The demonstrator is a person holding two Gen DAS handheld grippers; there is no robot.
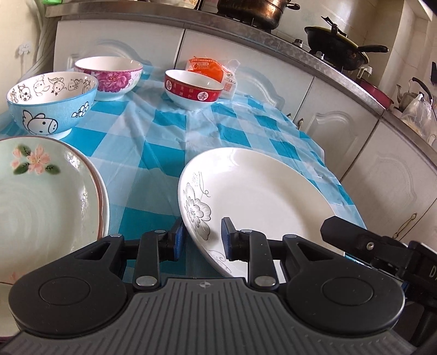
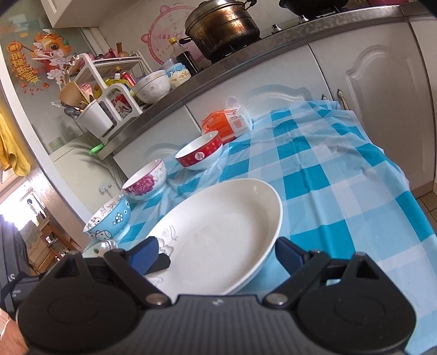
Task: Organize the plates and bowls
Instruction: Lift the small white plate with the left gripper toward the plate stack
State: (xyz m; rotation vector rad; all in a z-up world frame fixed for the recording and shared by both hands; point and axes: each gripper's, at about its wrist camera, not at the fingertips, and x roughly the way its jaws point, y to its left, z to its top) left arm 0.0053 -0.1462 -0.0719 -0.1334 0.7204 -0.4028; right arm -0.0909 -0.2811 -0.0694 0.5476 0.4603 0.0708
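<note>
A white plate (image 1: 262,196) with a grey flower print lies on the blue checked tablecloth (image 1: 169,131). My left gripper (image 1: 202,237) is shut on its near left rim, one blue pad on each side of the edge. My right gripper (image 2: 215,254) stands open at the near edge of that white plate (image 2: 224,226), its pads apart from it; one finger (image 1: 336,226) shows at the plate's right rim. A green flowered plate (image 1: 41,196) tops a stack at the left. Behind stand a blue cartoon bowl (image 1: 52,109), a pink-flower bowl (image 1: 109,77) and a red-banded bowl (image 1: 194,88).
An orange packet (image 1: 207,67) lies at the table's far edge against white cabinets (image 1: 336,128). The counter above carries a large pot (image 2: 224,24), a black wok (image 1: 338,49), a kettle (image 1: 409,94) and a utensil rack (image 2: 106,90). The table drops off at the right (image 2: 409,191).
</note>
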